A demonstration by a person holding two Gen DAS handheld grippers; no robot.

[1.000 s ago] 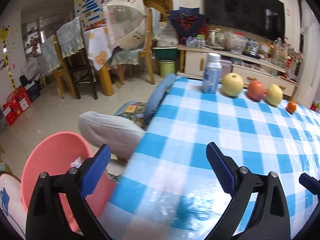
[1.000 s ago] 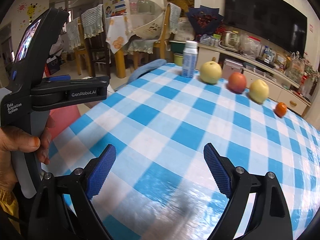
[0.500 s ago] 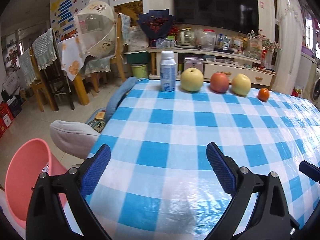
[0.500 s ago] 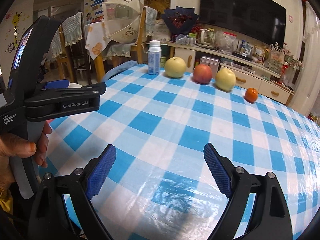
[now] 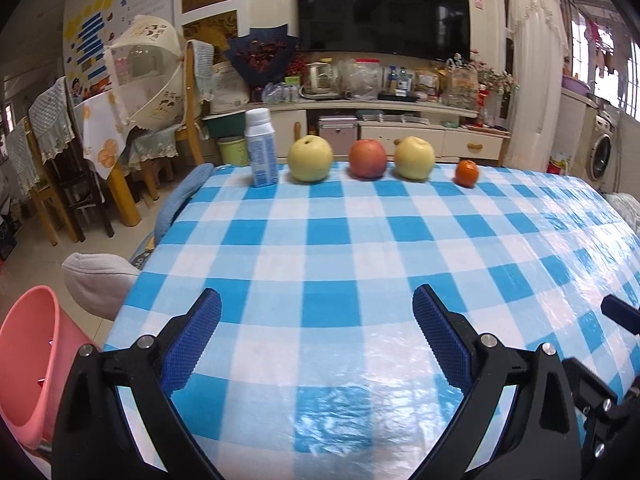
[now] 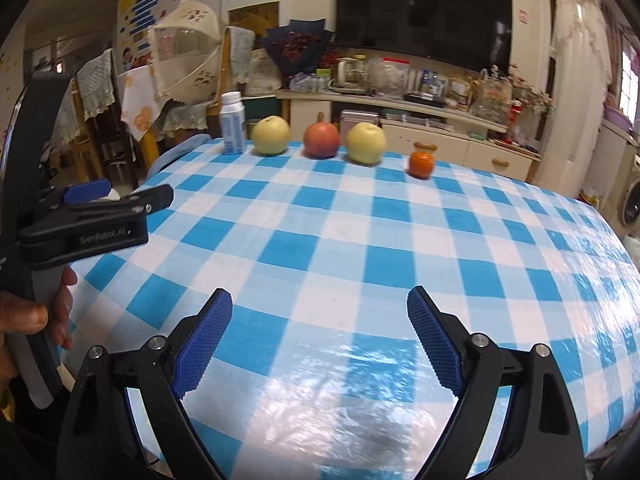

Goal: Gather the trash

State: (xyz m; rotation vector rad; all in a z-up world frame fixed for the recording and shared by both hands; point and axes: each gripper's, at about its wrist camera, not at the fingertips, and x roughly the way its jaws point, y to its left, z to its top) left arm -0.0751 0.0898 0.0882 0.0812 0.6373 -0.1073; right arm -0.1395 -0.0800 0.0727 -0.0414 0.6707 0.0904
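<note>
Desk [image 5: 344, 240] w/ blue-white check cloth under clear plastic.

Far edge, row L to R: white-blue drink bottle [image 5: 262, 148], upright, cap on; yellow pear [image 5: 310, 159]; red apple [image 5: 367, 159]; 2nd yellow pear [image 5: 414, 159]; small orange [image 5: 466, 173]. Bottle just beside 1st pear; can't tell if touching. Orange sits apart from the others.

Pink bin [image 5: 28, 364] on floor off desk's near-left corner; grey cushion [image 5: 98, 280] just beyond it.

Left claw [image 5: 316, 344] spread wide, nothing betw. pads, hovers over near part of desk, well short of the row.

Right claw [image 6: 320, 340] same: spread, empty, over near desk.

Right-wrist view: person's hand [image 6: 28, 316] wraps left device's handle at frame left.

TV [image 5: 382, 8] on back wall, cluttered cabinet below.
</note>
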